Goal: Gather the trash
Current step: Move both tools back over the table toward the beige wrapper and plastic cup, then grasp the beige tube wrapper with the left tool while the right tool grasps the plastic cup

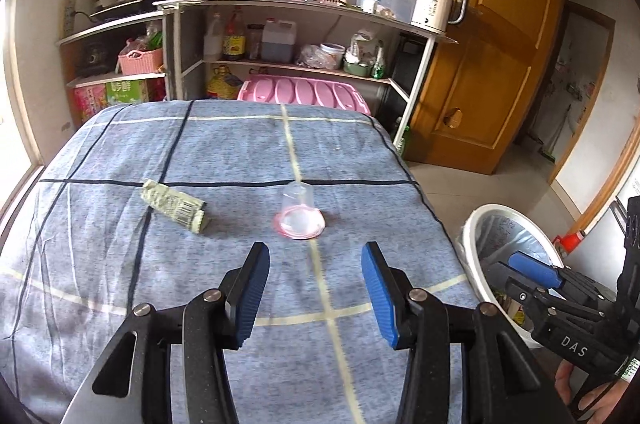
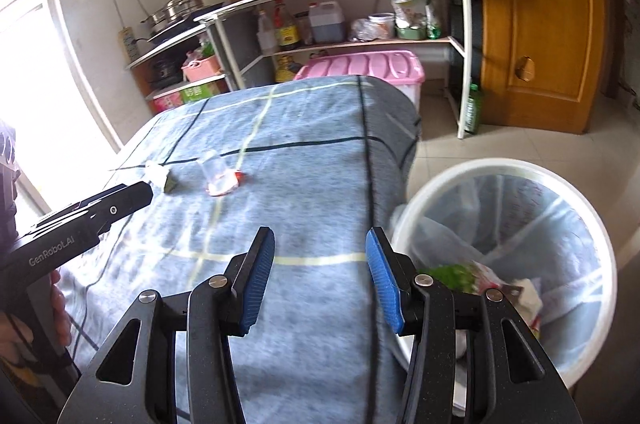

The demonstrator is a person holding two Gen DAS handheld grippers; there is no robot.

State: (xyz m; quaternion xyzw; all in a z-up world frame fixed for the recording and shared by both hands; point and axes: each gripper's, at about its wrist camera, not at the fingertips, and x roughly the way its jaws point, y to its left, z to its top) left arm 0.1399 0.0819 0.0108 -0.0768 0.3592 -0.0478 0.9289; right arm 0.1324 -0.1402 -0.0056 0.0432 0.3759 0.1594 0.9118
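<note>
A clear plastic cup (image 1: 298,214) with a pink rim lies on the blue checked cloth, just beyond my open left gripper (image 1: 316,256). A crumpled green wrapper (image 1: 174,206) lies to its left. Both show in the right wrist view, the cup (image 2: 218,176) and the wrapper (image 2: 160,178). My right gripper (image 2: 320,244) is open and empty over the table's right edge, beside a white trash bin (image 2: 592,224) lined with a bag and holding some trash. The right gripper (image 1: 532,270) also shows over the bin (image 1: 474,224) in the left wrist view.
The cloth-covered table (image 1: 240,152) has a shelf unit (image 1: 304,4) behind it, with bottles, a kettle (image 1: 438,4) and pots. A pink storage box (image 1: 304,94) stands at the table's far edge. A wooden door (image 1: 492,44) is at right, with tiled floor beyond.
</note>
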